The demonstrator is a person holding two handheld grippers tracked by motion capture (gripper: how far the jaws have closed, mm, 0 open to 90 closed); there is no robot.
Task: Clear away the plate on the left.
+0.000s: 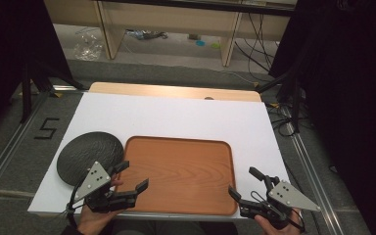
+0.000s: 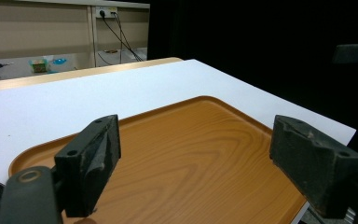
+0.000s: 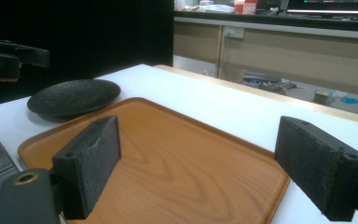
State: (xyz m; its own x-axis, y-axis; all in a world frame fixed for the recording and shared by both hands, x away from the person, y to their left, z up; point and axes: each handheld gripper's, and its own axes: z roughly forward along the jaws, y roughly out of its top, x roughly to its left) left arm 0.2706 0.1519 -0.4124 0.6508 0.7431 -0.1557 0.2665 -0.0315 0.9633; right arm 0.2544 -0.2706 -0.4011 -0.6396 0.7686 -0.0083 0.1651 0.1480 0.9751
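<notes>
An empty wooden tray (image 1: 178,174) lies on the white table top near its front edge. A dark ridged plate (image 1: 89,155) rests just left of the tray, touching its left rim. My left gripper (image 1: 133,176) hovers over the tray's front-left corner, open, nothing between its jaws. My right gripper (image 1: 242,182) stands open at the tray's front-right corner, also holding nothing. The left gripper view looks across the tray (image 2: 191,154) between wide-apart pads (image 2: 91,163). The right gripper view has the tray (image 3: 168,158) and the plate (image 3: 72,97) beyond its spread pads (image 3: 91,161).
The white sheet (image 1: 176,115) covers a wooden table with bare room behind the tray. Black curtains flank both sides. Metal rails (image 1: 303,161) run along the floor, and shelving with cables stands beyond the far edge.
</notes>
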